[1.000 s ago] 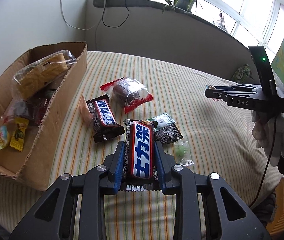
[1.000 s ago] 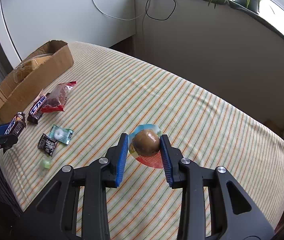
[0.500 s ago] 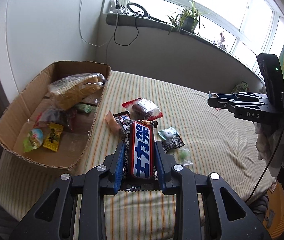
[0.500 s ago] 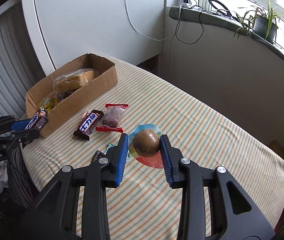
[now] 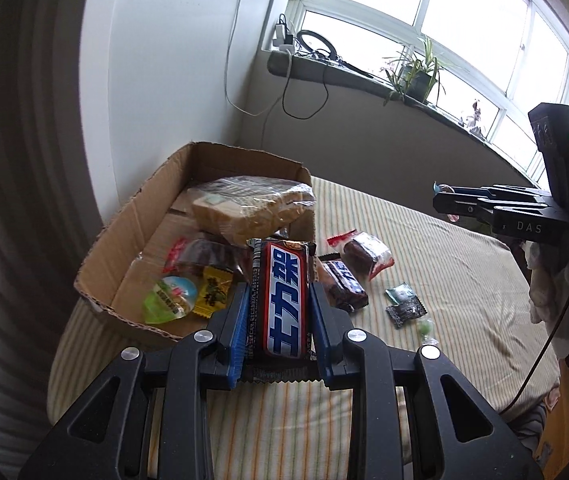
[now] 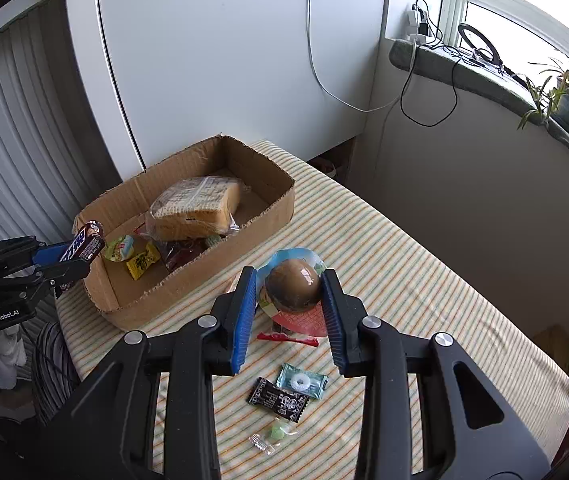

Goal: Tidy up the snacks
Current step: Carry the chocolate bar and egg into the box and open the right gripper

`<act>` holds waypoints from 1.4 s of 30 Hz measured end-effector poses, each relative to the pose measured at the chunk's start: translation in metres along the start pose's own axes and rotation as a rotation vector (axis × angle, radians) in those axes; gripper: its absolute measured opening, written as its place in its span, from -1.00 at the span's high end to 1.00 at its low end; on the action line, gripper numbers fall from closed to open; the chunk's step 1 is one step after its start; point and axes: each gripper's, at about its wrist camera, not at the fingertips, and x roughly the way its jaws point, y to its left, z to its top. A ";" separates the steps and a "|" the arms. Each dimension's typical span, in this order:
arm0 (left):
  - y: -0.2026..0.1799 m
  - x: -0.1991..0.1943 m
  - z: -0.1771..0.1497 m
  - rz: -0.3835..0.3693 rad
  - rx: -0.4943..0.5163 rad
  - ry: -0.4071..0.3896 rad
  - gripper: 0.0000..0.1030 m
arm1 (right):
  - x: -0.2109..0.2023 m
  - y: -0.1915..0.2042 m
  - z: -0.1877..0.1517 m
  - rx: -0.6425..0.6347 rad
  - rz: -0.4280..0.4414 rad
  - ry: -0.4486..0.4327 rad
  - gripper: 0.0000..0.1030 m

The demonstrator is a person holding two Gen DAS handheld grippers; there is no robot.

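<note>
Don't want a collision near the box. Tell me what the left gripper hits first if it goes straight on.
Probably the snacks in the box: the left gripper, shut on a chocolate bar, points down at the dark red pack. Depth is unclear.

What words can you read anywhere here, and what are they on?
"士力架": candy bar held in the left gripper.
"DAS": right gripper body.
"GenRobot.AI": left gripper body, right wrist view.
Print on the small black packet and yellow packet: too small to read.
</note>
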 end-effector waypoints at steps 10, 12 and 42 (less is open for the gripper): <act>0.042 0.007 0.015 0.034 -0.038 -0.022 0.47 | 0.053 0.014 0.040 -0.030 0.003 0.030 0.35; 0.045 0.010 0.017 0.048 -0.032 -0.024 0.48 | 0.065 0.015 0.046 -0.027 0.007 0.037 0.35; 0.068 0.039 0.033 0.075 -0.076 -0.007 -0.18 | 0.110 0.017 0.078 -0.013 0.057 0.015 -0.54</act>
